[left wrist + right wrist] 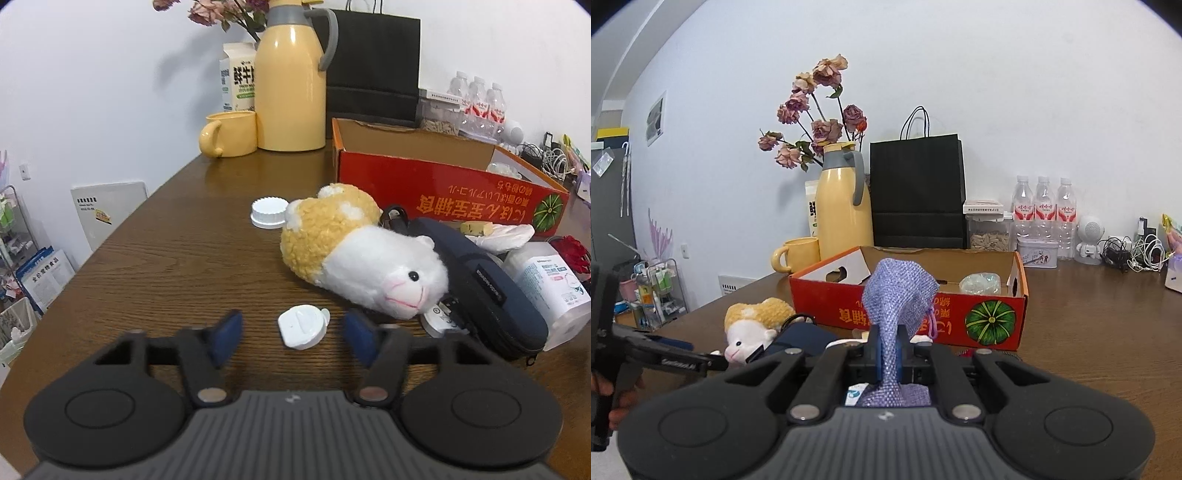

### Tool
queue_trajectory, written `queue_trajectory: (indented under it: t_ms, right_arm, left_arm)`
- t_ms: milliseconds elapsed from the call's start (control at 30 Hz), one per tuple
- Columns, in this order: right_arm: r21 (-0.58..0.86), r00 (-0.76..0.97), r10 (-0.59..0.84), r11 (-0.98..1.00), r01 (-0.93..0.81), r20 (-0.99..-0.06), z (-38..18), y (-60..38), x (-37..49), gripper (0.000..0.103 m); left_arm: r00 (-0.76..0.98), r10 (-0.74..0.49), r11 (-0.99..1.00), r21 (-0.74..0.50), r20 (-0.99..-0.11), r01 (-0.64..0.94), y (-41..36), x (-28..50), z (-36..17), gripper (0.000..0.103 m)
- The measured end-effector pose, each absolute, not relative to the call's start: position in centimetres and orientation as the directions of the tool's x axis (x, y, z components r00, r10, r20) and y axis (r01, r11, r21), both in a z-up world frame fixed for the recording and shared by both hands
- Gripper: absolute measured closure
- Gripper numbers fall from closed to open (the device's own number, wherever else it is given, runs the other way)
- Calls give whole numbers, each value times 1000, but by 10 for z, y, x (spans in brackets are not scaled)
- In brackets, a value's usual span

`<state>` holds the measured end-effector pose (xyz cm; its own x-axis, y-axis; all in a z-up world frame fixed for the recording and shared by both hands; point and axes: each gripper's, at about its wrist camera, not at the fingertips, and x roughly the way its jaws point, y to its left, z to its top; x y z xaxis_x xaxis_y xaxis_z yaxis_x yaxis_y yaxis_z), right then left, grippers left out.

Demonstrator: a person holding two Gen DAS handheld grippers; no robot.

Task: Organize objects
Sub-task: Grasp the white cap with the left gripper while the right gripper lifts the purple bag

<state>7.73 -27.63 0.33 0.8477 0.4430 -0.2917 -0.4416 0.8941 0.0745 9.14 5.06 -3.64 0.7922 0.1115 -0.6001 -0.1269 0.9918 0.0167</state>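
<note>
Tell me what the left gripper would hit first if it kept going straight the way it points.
Most likely the small white plastic cap lying on the brown wooden table, centred between the open fingers of the left gripper. The yellow-and-white plush toy lies beyond it, to the right.

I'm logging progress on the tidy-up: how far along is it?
Done: one clear plastic wad lies in the red cardboard box. In hand: right tongs pinch a lilac mesh pouch; left tongs straddle a small white plastic cap, not gripping. Left: plush hamster, navy case, ridged white lid.
</note>
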Motion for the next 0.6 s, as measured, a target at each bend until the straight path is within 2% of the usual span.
queue_trajectory:
  t_ms: [67, 333, 600]
  right_arm:
    - [76, 848, 441, 895, -439, -293, 2, -276, 77, 97]
    - [78, 849, 436, 897, -434, -299, 0, -277, 77, 97]
    - [78, 851, 432, 900, -430, -297, -1, -278, 77, 97]
  left_arm:
    - [799, 103, 993, 19, -592, -113, 49, 91, -37, 74]
    - [813, 88, 994, -5, -576, -111, 50, 86, -33, 74]
    - [854, 80, 995, -11, -515, -100, 47, 76, -14, 74]
